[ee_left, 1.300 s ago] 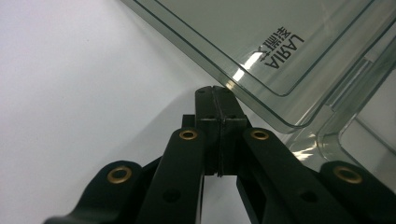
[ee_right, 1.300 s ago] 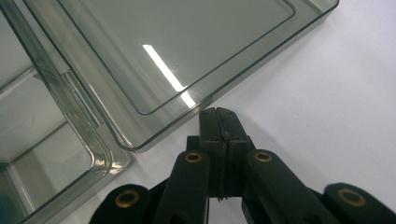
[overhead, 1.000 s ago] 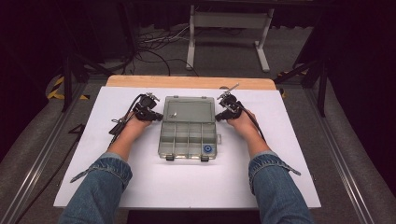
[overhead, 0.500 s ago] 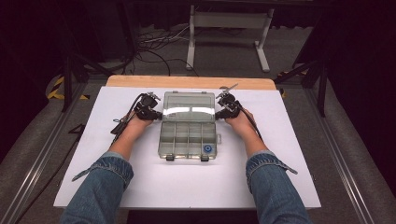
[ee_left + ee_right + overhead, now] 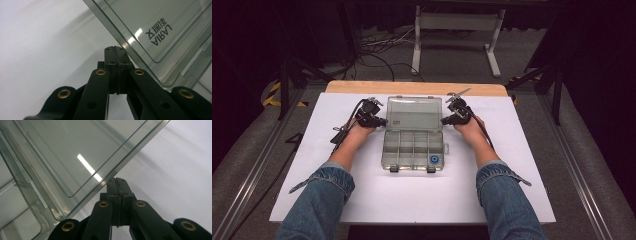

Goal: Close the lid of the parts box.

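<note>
A clear plastic compartment box (image 5: 413, 150) sits mid-table with its lid (image 5: 414, 114) swung open toward the far side. A small blue round item (image 5: 433, 159) lies in its front right compartment. My left gripper (image 5: 382, 121) is shut with nothing between its jaws, its tip at the lid's left edge. In the left gripper view the shut tips (image 5: 115, 47) sit just under the tilted lid (image 5: 155, 27), which bears printed lettering. My right gripper (image 5: 444, 120) is also shut and empty at the lid's right edge. Its tips (image 5: 117, 179) rest under the lid's rim (image 5: 75, 150).
The box stands on a white tabletop (image 5: 512, 165) with a wooden strip (image 5: 412, 88) along the far edge. Beyond it are a dark floor, cables (image 5: 377, 47) and a white metal stand (image 5: 457, 30). A person's denim-sleeved forearms come in from the bottom.
Both grippers have edged slightly inward against the lid's side edges, the right one a little more. The box base has stayed put.
</note>
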{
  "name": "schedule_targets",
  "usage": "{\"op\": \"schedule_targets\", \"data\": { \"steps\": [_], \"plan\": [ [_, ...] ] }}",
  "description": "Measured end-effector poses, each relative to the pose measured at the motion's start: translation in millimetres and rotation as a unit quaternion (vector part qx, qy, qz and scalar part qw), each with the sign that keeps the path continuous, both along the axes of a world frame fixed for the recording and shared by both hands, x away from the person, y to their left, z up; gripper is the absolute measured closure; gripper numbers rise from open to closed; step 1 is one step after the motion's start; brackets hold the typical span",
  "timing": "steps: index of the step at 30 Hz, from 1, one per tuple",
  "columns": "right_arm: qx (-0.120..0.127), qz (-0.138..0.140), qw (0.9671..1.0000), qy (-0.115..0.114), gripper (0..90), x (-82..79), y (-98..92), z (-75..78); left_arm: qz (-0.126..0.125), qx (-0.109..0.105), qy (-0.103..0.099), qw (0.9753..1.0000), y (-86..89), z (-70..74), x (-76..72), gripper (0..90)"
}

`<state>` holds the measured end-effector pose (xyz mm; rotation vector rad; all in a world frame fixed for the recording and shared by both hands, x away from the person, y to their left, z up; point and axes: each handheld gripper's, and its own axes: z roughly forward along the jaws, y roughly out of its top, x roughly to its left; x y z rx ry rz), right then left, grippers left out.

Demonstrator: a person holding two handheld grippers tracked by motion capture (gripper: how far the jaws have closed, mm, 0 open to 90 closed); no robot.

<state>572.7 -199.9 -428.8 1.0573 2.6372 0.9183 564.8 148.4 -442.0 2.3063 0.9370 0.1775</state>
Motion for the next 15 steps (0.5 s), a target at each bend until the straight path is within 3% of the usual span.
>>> {"op": "schedule_targets", "data": {
  "steps": [15],
  "plan": [
    [0.026,-0.010,0.9989,-0.038,90.0,-3.3,-3.4,16.8,0.008,-0.009,-0.018,0.9998,0.8,12.0,-3.6,89.4]
  ]
}}
